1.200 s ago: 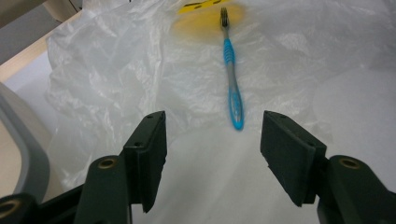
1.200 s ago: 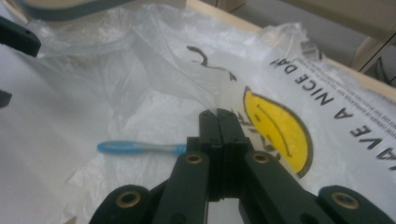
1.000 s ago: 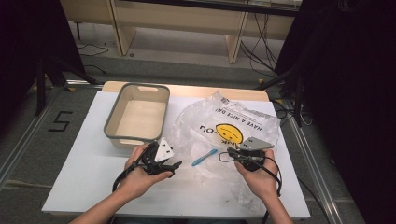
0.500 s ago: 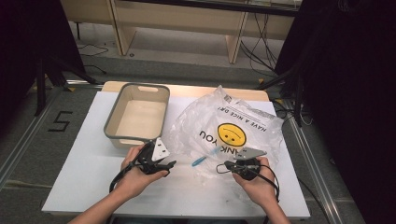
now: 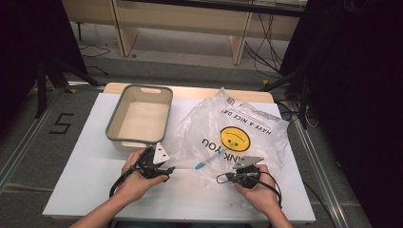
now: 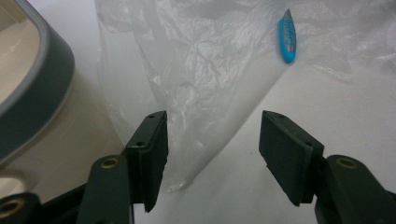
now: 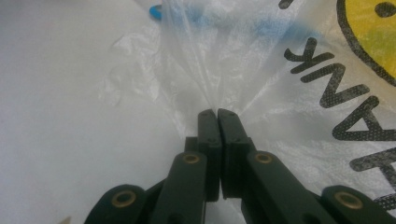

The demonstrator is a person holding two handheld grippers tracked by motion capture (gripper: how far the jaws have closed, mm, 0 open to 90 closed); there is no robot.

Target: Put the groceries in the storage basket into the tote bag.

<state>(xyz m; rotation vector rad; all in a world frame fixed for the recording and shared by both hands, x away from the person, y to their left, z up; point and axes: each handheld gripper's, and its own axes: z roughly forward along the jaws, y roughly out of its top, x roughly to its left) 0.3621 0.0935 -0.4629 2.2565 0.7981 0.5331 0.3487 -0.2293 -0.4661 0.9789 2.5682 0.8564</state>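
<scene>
The plastic bag (image 5: 233, 135) is pinched in your right gripper (image 5: 247, 172). In the right gripper view its two black jaws are squeezed tight together, and a bunch of thin clear plastic (image 7: 205, 79) fans out from between the tips. So your right gripper is grasping the plastic bag at its near edge.

Your left gripper (image 5: 164, 166) has its jaws apart. In the left gripper view a see-through flap of the plastic bag (image 6: 201, 93) lies between them, but the pads do not press on it. The left jaw is just beside the flap, and the right jaw is away from it.

A little blue thing (image 6: 287, 36) sits past the left jaws, under the clear plastic. In the high view the blue thing (image 5: 202, 165) is between your two grippers, near the front edge of the tabletop (image 5: 90, 175).

The plastic bag is spread over the right half of the tabletop, reaching toward the back right corner. It has a yellow smiley face (image 5: 235, 138) and black letters on it.

A grey tub (image 5: 139, 118) stands on the left half, toward the back edge. Your left gripper is just in front of its near right corner.
</scene>
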